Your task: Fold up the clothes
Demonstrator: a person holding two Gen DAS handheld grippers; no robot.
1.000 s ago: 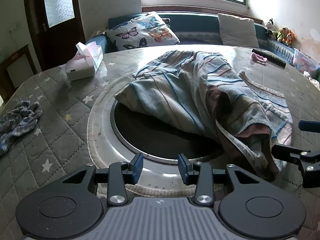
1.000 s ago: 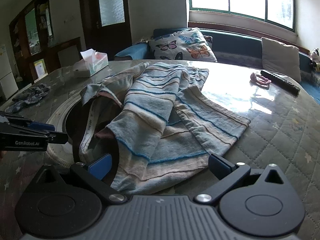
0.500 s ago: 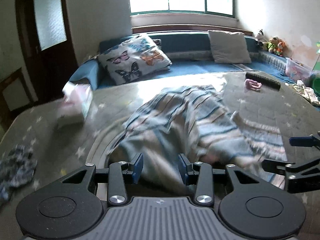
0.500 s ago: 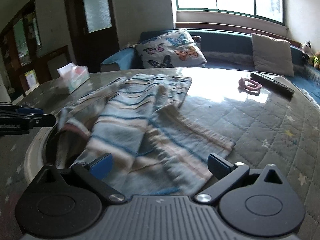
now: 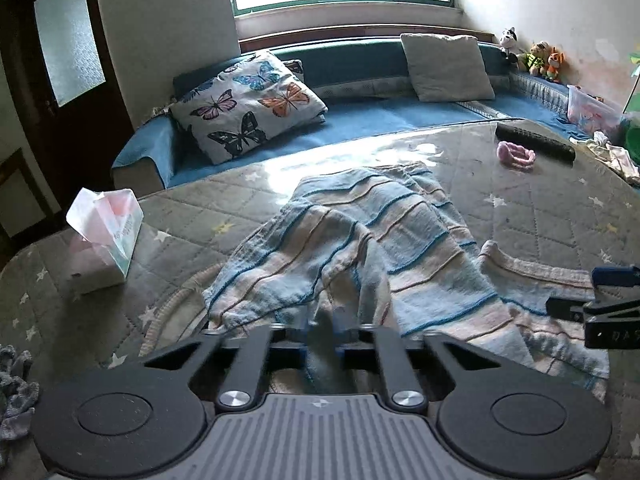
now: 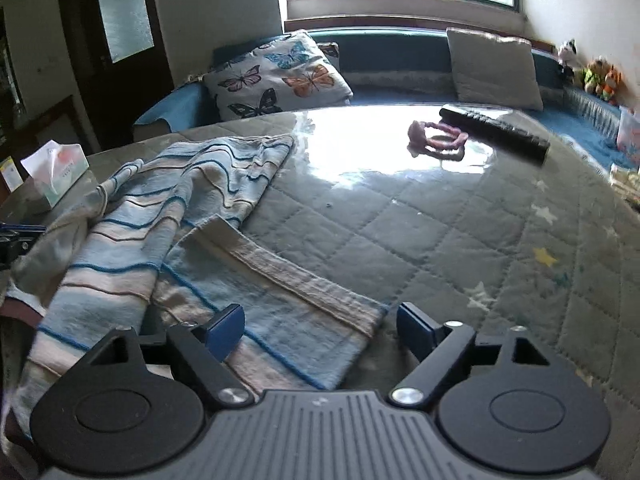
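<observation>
A blue and beige striped garment (image 5: pixel 384 248) lies crumpled across the round quilted table (image 5: pixel 560 216). My left gripper (image 5: pixel 323 330) is shut on a fold of its near edge and holds it lifted a little. In the right wrist view the same garment (image 6: pixel 168 240) spreads to the left, with a beige hem band running toward me. My right gripper (image 6: pixel 320 326) is open, its jaws wide apart over the garment's near corner, touching nothing that I can see. The right gripper's tips also show at the right edge of the left wrist view (image 5: pixel 608 304).
A tissue box (image 5: pixel 104 240) stands at the table's left. A pink hair tie (image 6: pixel 436 140) and a black remote (image 6: pixel 496 132) lie at the far right. A grey cloth (image 5: pixel 16 392) sits at the near left edge. A blue sofa with a butterfly pillow (image 5: pixel 248 104) lies behind.
My left gripper has closed on the garment's near edge and pulled it. The garment shifted toward me and to the left. My right gripper moved forward over the garment's corner, still open.
</observation>
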